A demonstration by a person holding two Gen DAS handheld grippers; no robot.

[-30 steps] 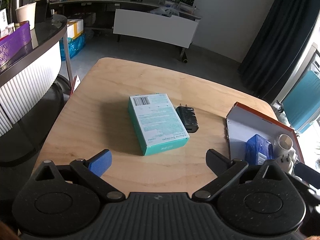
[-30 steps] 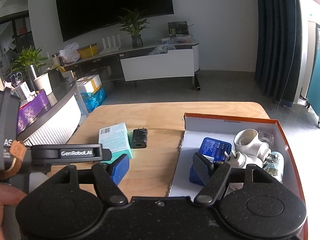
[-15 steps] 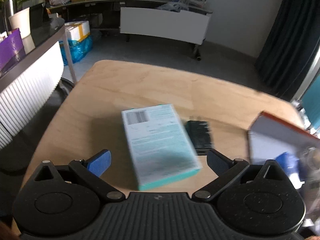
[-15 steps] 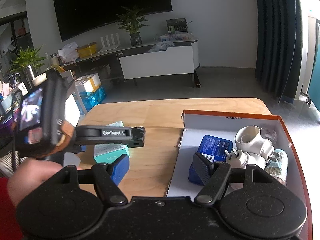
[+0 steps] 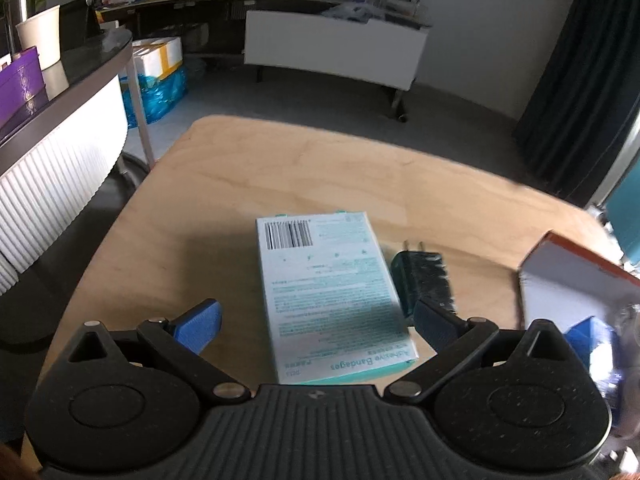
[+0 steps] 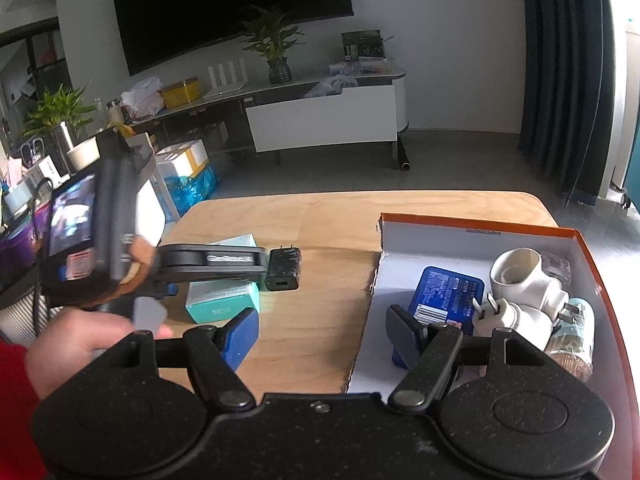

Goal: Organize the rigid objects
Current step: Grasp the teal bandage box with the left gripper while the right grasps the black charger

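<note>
Blue pads of my left gripper (image 5: 316, 320) stand spread wide and now straddle the teal bandage box (image 5: 330, 296) — a second ago that box lay well ahead of them in the middle of the wooden table (image 5: 280, 168), so I have closed in and the near end of the box sits between the fingers, untouched as far as I can tell. Just beside the box, on its right, lies the black charger (image 5: 422, 280). Farther right of the box is the orange-rimmed tray (image 6: 480, 229), already holding a blue packet (image 6: 448, 292) and white plugs (image 6: 524, 284). My right gripper (image 6: 322, 334) hangs over the tray's near edge, fingers apart and empty. Next, I judge, comes the squeeze.
</note>
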